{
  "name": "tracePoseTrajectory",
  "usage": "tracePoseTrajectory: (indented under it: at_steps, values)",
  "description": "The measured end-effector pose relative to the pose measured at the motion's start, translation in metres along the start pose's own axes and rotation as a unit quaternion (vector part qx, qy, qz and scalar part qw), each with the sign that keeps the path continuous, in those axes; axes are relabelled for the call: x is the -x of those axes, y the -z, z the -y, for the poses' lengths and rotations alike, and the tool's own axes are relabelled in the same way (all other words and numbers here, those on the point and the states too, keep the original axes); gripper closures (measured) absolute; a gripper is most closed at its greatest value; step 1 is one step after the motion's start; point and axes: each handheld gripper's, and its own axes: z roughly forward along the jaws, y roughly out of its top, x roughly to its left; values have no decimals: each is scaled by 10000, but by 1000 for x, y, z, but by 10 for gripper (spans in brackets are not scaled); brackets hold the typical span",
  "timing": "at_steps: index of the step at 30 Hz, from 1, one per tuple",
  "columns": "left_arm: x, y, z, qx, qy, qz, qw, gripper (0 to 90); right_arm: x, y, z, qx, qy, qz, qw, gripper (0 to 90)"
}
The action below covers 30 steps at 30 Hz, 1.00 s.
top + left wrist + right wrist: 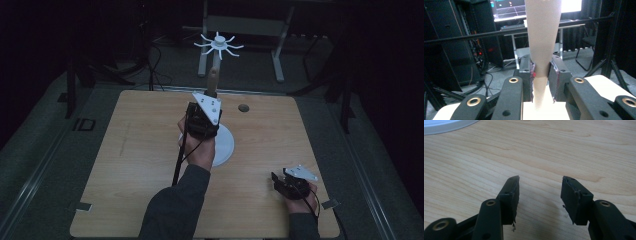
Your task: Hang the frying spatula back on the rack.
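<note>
On the wooden worktop (pixel 125 150) we see the left claw (pixel 212 95) held up over the middle, toward the far edge, in a hand (pixel 200 150) whose dark sleeve comes in from the near edge. Its grey three-cornered plate (pixel 209 106) faces up and a black cable (pixel 180 155) trails back along the forearm. In the left gripper view this claw (pixel 541 72) is clamped on a pale, tapered cone-like piece (pixel 542 37): both padded jaws press against its narrow lower part, and the piece widens as it rises out of the top of the view. From above, the same piece (pixel 213 80) sticks out past the claw toward the far edge. We cannot tell what it is made of.

Just under and beside that hand lies a white round plate (pixel 225 147), near the middle of the worktop. A small dark round spot (pixel 243 107) sits close to the far edge, right of the left claw.

Near the near right corner we see the right claw (pixel 276 181), held low in the other hand (pixel 302 197). In the right gripper view its jaws (pixel 540 192) stand well apart with only bare wood grain between them, and the rim of the white plate (pixel 446 126) shows at the upper left corner.

Beyond the far edge, on the floor, stands a white spoked object (pixel 219 45) by a grey frame (pixel 245 30).
</note>
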Motion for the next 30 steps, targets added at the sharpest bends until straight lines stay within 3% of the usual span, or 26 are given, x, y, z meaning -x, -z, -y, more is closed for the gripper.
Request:
tracePoseTrajectory:
  at_steps: [5, 20, 30]
  values:
    - [5, -3, -7, -60, -6, -148, 9999, 748, 0, 0, 0, -1, -8, 0, 10000, 485]
    - [11, -14, -15, -298, -243, -336, 9987, 747, 1, 1, 1, -3, -34, 23, 10000, 485]
    - [10, -19, -21, -407, -286, -416, 9979, 747, 2, 1, 1, -3, -34, 17, 10000, 485]
